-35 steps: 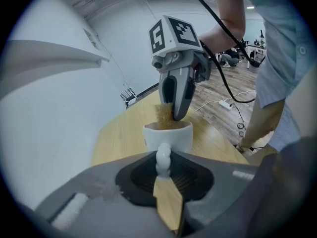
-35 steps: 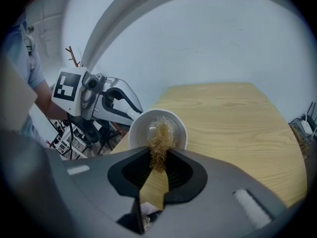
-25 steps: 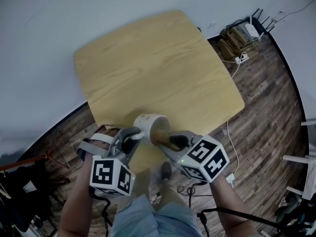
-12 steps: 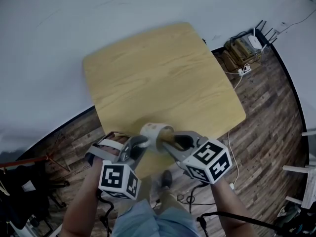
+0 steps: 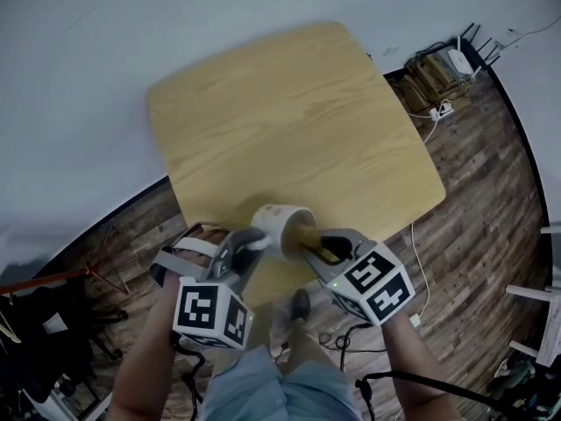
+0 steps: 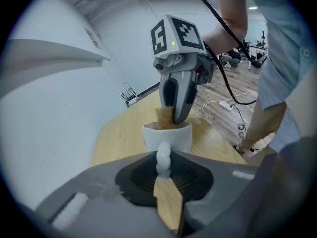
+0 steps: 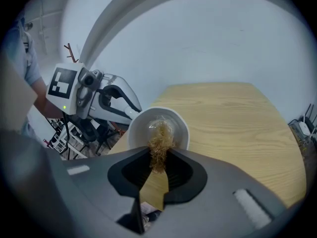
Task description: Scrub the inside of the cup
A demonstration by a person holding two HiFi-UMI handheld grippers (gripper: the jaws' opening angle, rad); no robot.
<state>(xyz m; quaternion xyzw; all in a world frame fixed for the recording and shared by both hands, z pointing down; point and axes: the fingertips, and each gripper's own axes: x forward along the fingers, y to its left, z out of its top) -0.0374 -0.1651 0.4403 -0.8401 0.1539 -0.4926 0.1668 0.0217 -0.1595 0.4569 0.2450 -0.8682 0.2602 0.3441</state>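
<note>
Now my left gripper (image 5: 249, 244) is clamped on the handle (image 6: 163, 158) of the white cup (image 5: 279, 222), which is tipped at the near edge of the wooden table (image 5: 289, 121) with its mouth turned toward my right gripper (image 5: 312, 251). The right gripper pinches a golden scrubber (image 7: 159, 138) pushed inside the cup. To scrub well, I reckon I should hold the left grip firm so the cup cannot twist on its handle. I should also work the scrubber round the wall and down to the bottom with small wrist turns, since hard shoves might swing it off the table edge.
</note>
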